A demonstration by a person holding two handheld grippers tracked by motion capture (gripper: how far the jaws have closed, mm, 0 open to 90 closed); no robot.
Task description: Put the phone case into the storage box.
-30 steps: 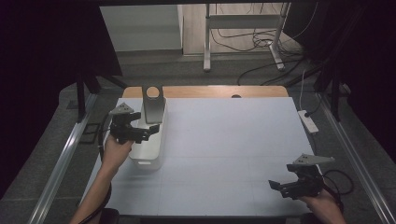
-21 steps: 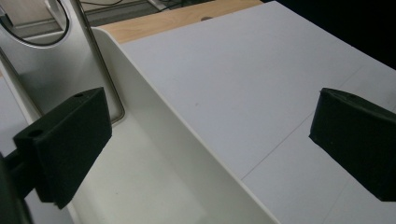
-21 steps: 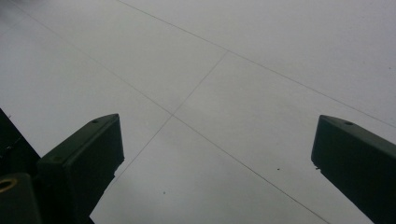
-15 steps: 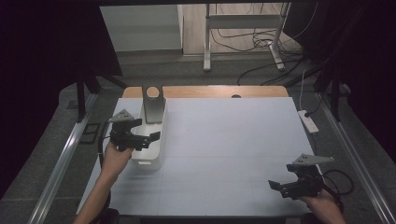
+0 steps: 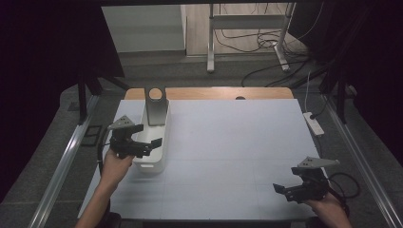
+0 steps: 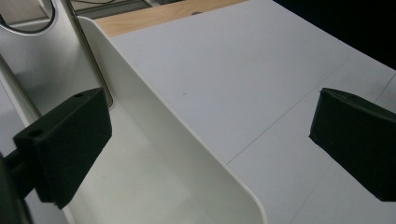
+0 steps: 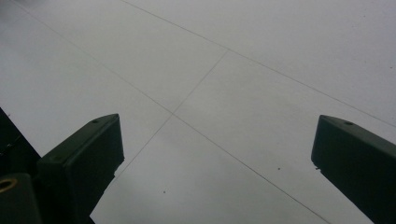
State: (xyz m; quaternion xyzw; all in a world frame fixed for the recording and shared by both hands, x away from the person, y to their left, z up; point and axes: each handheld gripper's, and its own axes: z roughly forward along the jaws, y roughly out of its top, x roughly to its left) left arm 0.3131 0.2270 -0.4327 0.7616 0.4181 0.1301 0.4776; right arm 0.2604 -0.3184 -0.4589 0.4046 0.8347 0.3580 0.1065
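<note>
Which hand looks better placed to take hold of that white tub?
Probably the left. The left gripper hangs open at the white tub, one jaw inside its wall and one outside. The right gripper sits open over bare table, far across from it.

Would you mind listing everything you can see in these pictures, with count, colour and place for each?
bin: one, white, oblong and open-topped, on the left part of the table.
metal stand: one, silver-grey with a round hole near its top, upright in the far end of the bin.
table: one, white top with thin grid lines, a wooden strip along its far edge.
power strip: one, white, at the table's right edge.
cables: several, dark, on the floor beyond the table.
left gripper: one, black, jaws wide open astride the bin's right wall, one jaw inside.
right gripper: one, black, jaws open over bare table at the near right.
</note>
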